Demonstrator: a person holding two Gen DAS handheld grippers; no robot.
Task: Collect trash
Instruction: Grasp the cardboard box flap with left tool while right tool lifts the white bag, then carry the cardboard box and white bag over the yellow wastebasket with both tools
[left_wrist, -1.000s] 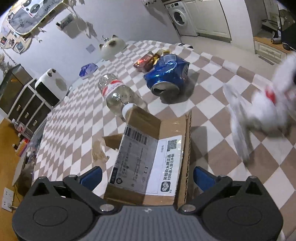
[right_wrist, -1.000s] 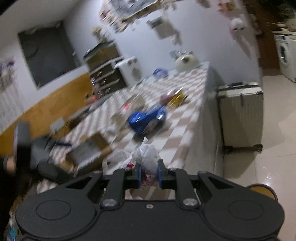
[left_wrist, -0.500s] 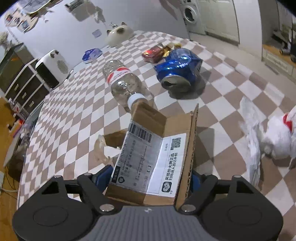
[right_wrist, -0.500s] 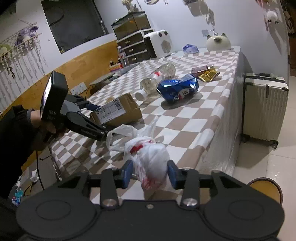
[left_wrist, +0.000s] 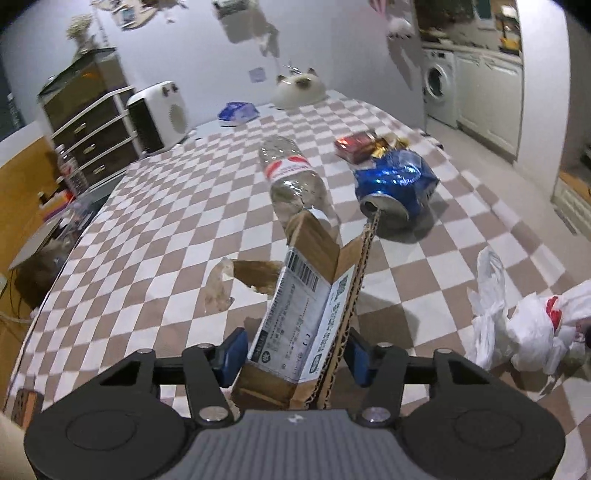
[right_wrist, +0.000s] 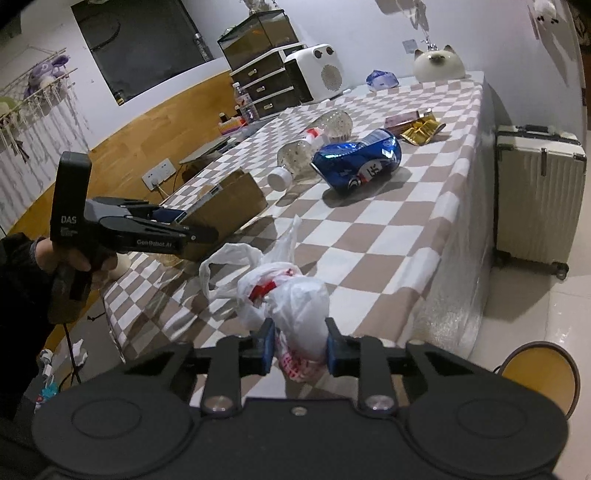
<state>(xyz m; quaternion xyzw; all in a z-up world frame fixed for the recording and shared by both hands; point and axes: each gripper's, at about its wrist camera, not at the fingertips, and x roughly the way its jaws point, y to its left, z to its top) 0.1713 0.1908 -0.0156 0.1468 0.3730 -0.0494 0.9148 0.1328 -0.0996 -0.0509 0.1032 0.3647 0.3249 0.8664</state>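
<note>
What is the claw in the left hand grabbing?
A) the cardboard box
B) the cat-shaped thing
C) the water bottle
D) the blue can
A: the left claw has just been closing, and the cardboard box with its white label sits squeezed between its blue pads, while the blue can and water bottle lie farther off on the checkered table.

Checkered table (right_wrist: 424, 221) with bottle (left_wrist: 291, 177), can (left_wrist: 395, 184), bag (right_wrist: 288, 291).
</note>
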